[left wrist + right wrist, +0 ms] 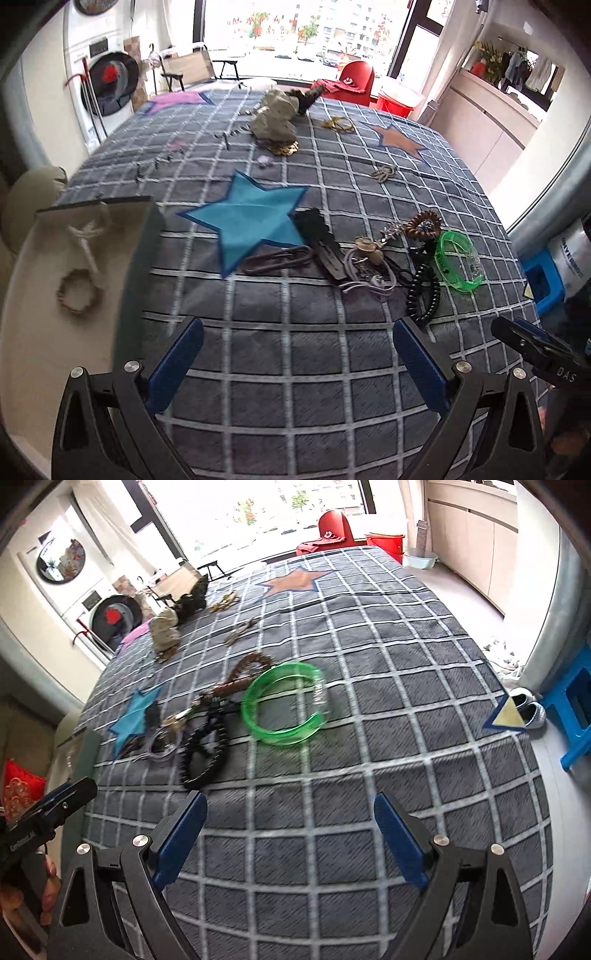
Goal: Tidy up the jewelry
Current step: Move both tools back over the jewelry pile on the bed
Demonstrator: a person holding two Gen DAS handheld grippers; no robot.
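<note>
A pile of jewelry lies on the grey checked cloth (295,347): a green open bangle (456,261), a black coil bracelet (424,291), a brown bead bracelet (423,223), a lilac cord (364,275) and a big paper clip (277,258). A white tray (33,321) at the left holds a small brown bead ring (79,291) and a white cord piece (86,236). My left gripper (297,354) is open and empty, short of the pile. My right gripper (290,834) is open and empty, short of the green bangle (284,709) and black coil (203,753).
A stone-like lump (275,118) with gold pieces (284,147) sits at the far middle, with gold ornaments (338,123) and a small charm (384,171) to its right. The right gripper's body (535,350) shows at the right edge. Blue stool (572,709) beside the table.
</note>
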